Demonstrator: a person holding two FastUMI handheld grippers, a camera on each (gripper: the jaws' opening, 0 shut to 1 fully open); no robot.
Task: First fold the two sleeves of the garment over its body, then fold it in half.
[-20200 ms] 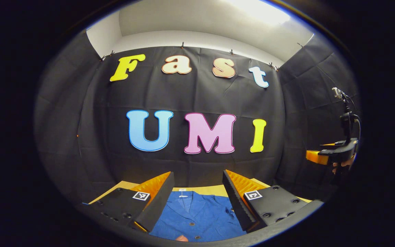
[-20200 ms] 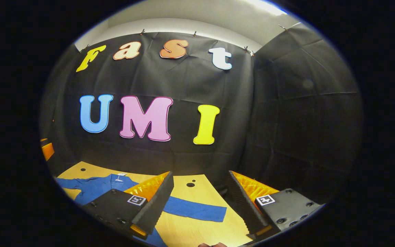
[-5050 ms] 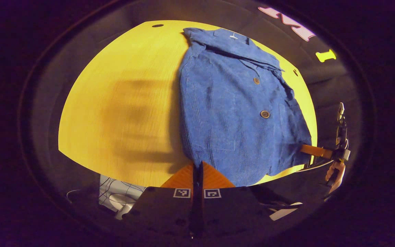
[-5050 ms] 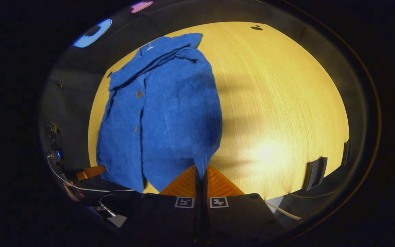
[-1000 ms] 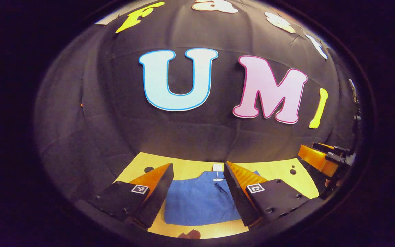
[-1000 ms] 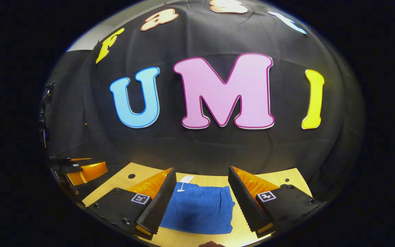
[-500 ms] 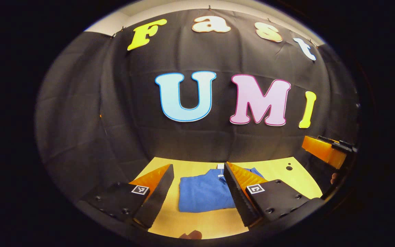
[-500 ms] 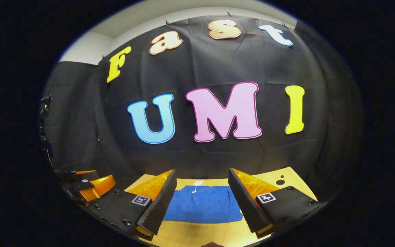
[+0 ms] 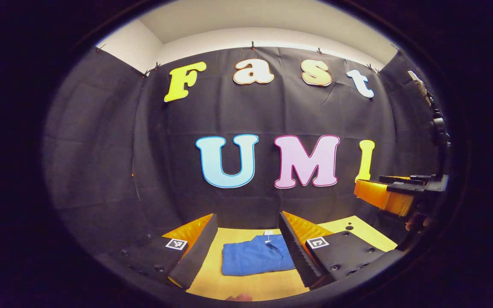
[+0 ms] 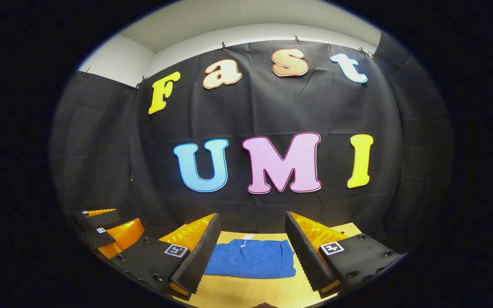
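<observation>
The blue garment (image 9: 255, 259) lies folded into a compact rectangle on the wooden table (image 9: 246, 286), a small white tag at its far edge. In the left gripper view my left gripper (image 9: 246, 248) is open, held above and nearer than the garment, nothing between its fingers. At the right edge of that view the right gripper (image 9: 385, 194) hangs in the air, held by a hand. In the right gripper view the folded garment (image 10: 250, 259) lies flat on the table, seen past my open right gripper (image 10: 253, 252). The left gripper (image 10: 105, 231) shows at lower left.
The black cloth wall stands right behind the table's far edge. Small dark holes (image 9: 349, 224) mark the table top near its far right corner. Bare wood (image 10: 246, 293) lies between the garment and the near edge.
Both grippers have pulled back and risen from the folded garment, which looks smaller and farther off now. They stay open. The garment has not moved.
</observation>
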